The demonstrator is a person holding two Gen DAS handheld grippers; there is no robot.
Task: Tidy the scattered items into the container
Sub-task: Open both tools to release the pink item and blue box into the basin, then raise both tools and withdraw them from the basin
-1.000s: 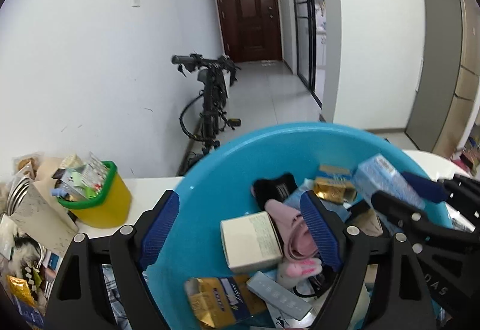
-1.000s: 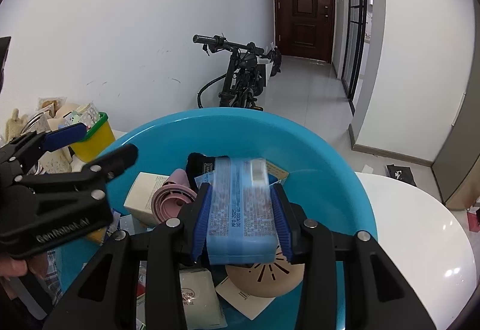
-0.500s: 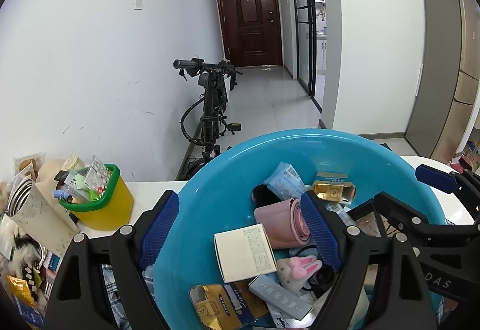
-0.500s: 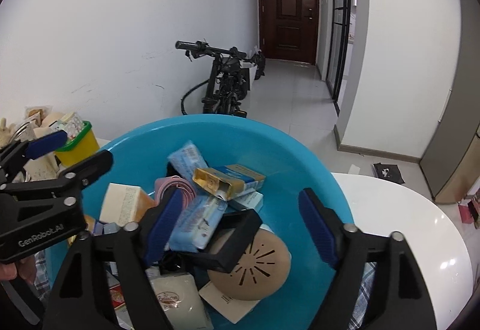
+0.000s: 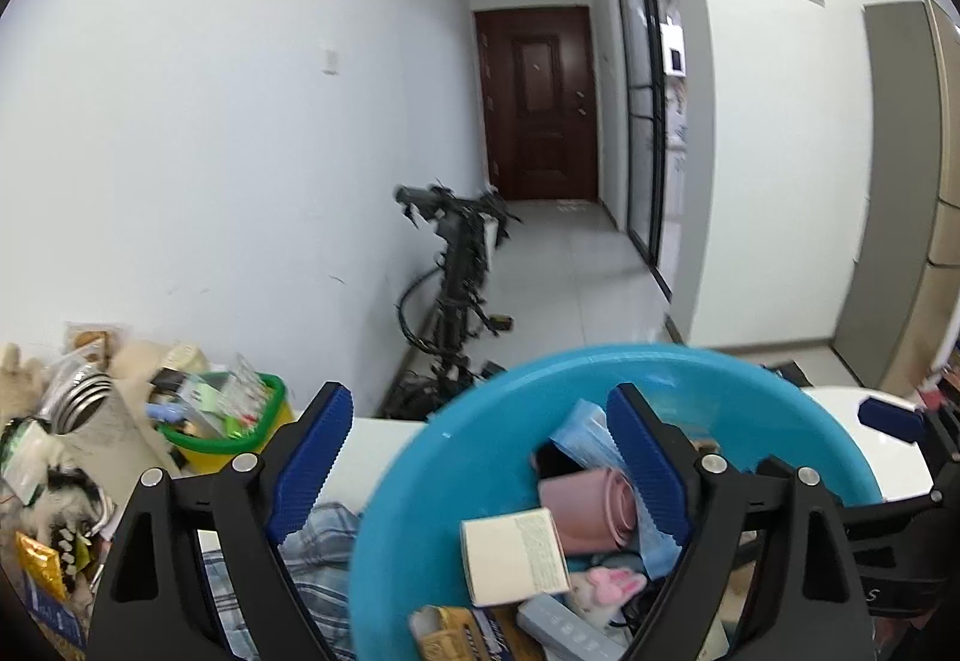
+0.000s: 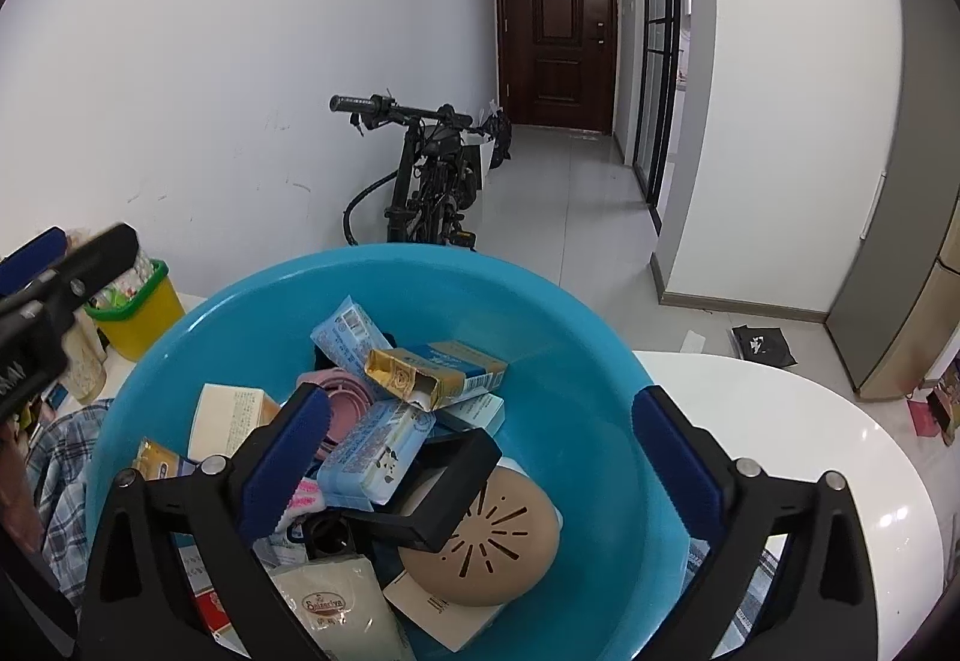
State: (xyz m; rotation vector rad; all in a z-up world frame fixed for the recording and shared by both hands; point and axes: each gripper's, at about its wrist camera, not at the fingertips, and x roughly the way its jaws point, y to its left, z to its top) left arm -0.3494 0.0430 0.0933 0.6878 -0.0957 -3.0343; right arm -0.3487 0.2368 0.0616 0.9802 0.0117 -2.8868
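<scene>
A blue basin (image 6: 570, 337) on the white table holds several items: a gold-and-blue box (image 6: 432, 373), a tan slotted disc (image 6: 486, 541), a pink cup (image 5: 588, 505) and a cream box (image 5: 516, 553). A light-blue packet (image 6: 375, 445) lies loose in it, just inside my right gripper's left finger. My right gripper (image 6: 480, 460) hangs over the basin, jaws opening, pads touching nothing. My left gripper (image 5: 477, 463) hovers over the basin's (image 5: 750, 385) left rim, jaws wide and opening a little, holding nothing.
A yellow bin with a green rim (image 5: 228, 427) and a pile of clutter (image 5: 60, 451) stand left of the basin. Plaid cloth (image 5: 318, 541) lies under its left side. The white table (image 6: 810, 451) runs right. A bicycle (image 6: 432, 181) leans on the wall behind.
My right gripper opened and let go of the light-blue packet, which dropped into the basin. My left gripper rose and tipped upward, staying open.
</scene>
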